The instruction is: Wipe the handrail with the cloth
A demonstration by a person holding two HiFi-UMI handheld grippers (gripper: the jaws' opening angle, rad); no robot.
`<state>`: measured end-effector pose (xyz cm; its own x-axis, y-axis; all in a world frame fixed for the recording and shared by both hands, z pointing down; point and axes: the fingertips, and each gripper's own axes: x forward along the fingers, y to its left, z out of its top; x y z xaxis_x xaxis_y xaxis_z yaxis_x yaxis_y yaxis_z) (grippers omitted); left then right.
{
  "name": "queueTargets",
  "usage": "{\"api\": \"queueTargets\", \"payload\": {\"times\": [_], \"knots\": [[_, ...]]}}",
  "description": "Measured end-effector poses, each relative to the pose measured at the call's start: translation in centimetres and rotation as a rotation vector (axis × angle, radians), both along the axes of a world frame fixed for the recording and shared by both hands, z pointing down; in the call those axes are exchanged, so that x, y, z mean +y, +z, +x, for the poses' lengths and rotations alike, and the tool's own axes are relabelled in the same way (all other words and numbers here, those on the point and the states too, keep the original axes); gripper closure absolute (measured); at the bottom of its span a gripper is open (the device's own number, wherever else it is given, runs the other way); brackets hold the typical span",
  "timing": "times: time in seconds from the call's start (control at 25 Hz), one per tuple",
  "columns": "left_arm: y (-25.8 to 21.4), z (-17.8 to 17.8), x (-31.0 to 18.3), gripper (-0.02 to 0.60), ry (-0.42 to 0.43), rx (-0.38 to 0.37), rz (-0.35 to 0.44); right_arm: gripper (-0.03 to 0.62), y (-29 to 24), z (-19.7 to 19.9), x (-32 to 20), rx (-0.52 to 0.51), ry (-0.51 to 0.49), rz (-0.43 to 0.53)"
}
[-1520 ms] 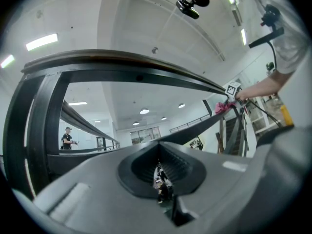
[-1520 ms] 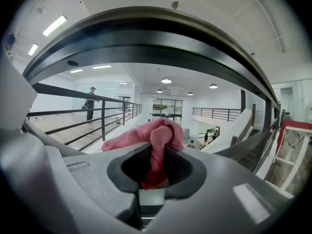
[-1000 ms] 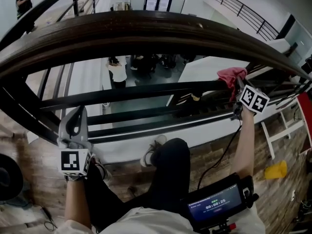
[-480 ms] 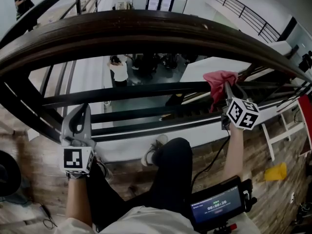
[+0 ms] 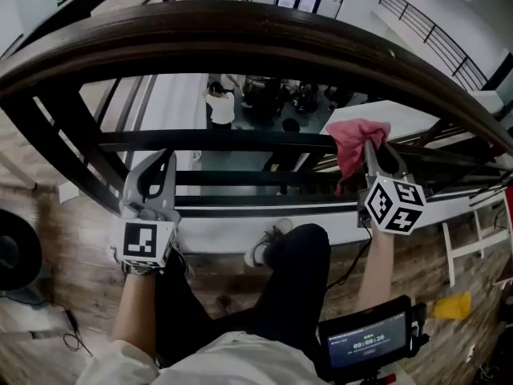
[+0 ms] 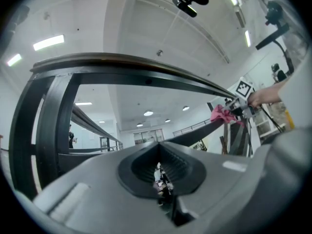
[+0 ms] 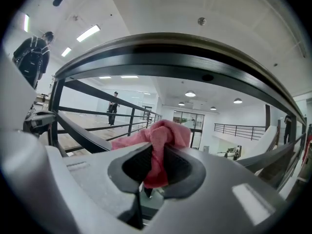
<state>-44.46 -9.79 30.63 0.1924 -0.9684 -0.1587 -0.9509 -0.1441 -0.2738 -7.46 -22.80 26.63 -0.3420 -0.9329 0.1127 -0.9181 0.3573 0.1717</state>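
Note:
A dark wooden handrail arcs across the top of the head view, with black metal bars under it. My right gripper is shut on a pink cloth, held just below the rail's right part and not touching it. In the right gripper view the cloth bunches between the jaws of the right gripper, under the handrail. My left gripper is shut and empty, low at the left. In the left gripper view, the left gripper points past the handrail toward the cloth.
The railing overlooks a lower floor with people. My dark trouser legs stand on wood flooring by the bars. A screen device hangs at my waist. A yellow object lies on the floor at right, a black round thing at left.
My right gripper has carried the pink cloth leftward and a little lower under the rail. The left gripper has stayed shut in about the same place.

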Motion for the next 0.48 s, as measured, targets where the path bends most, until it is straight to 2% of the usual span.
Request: {"api": "queueTargets", "payload": {"times": [0.16,0.28,0.48], "knots": [[0.0,-0.5,0.1,0.575,-0.017,-0.003,0.004,0.534,0.0,-3.5,0.9,0.015,-0.060,0.005],[-0.1,-1.3,0.3,0.575,-0.034,0.032,0.009,0.534,0.1,-6.6,1.4,0.036,-0.123,-0.010],[0.0,-2.3,0.5,0.575,-0.061,0.020,0.007,0.534,0.1,-10.2,2.3,0.073,-0.200,-0.027]]}}
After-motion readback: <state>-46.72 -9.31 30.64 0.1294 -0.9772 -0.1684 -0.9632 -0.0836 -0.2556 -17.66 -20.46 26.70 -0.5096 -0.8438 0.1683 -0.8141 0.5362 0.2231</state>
